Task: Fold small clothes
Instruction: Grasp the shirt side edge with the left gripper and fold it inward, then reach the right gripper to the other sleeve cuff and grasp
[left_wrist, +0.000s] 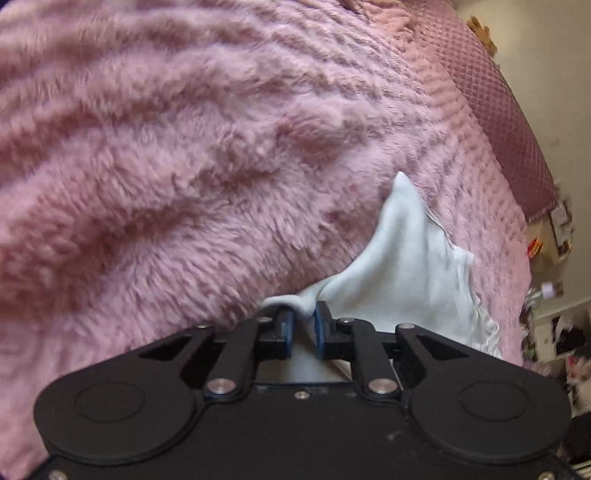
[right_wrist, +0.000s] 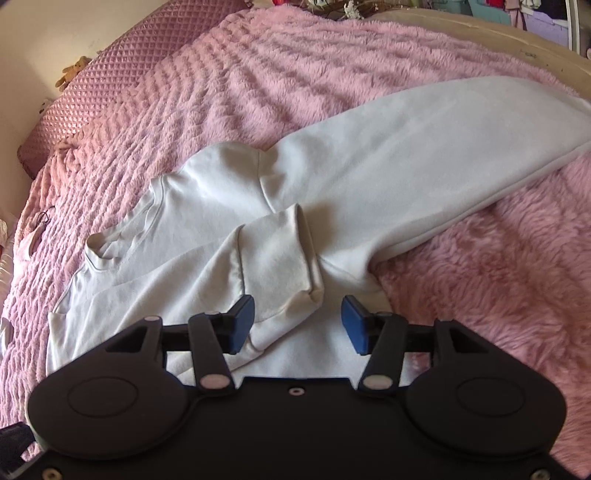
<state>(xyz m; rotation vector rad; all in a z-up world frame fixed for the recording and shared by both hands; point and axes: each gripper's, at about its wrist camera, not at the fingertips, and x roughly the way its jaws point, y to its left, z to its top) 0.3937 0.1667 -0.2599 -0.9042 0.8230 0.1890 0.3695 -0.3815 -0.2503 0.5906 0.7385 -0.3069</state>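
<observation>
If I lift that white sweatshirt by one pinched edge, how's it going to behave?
The white sweatshirt will probably drape limply: it bunches where the left tongs pinch it. Its long sleeve would likely trail. The fuzzy pink blanket may drag on it.

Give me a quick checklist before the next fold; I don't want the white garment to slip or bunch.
1. Left gripper pinching white fleece sweatshirt: ok.
2. Right gripper free: ok, jaws open, nothing clamped.
3. One sleeve folded across body: ok.
4. Other sleeve folded in: not ok, still stretched out.
5. Fluffy pink blanket around it unobstructed: ok.
6. Hem lying flat: cannot tell.
</observation>
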